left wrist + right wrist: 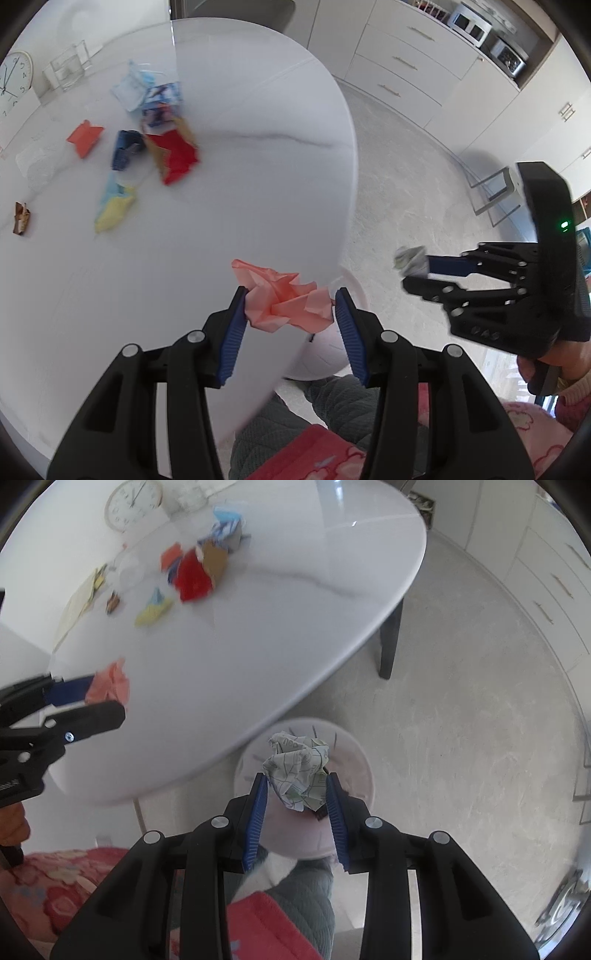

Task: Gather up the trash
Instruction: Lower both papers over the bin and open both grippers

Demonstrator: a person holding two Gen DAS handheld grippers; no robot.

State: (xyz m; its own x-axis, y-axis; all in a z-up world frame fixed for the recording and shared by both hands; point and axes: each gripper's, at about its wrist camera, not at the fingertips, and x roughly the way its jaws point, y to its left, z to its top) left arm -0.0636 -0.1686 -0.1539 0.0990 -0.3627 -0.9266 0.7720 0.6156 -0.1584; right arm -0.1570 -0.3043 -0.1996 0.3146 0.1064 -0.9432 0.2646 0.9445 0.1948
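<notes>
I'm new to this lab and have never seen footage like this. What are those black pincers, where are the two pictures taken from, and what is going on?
No robot here: a person holds a black two-finger tool in each hand, with a wide-angle camera on each looking along its fingers. One picture is from the left tool, clamped on a crumpled pink paper. The other is from the right tool, clamped on a crumpled printed paper above a pale bin on the floor. Each picture also shows the other tool. On the white table more litter remains: red, orange, blue and yellow scraps and wrappers.
</notes>
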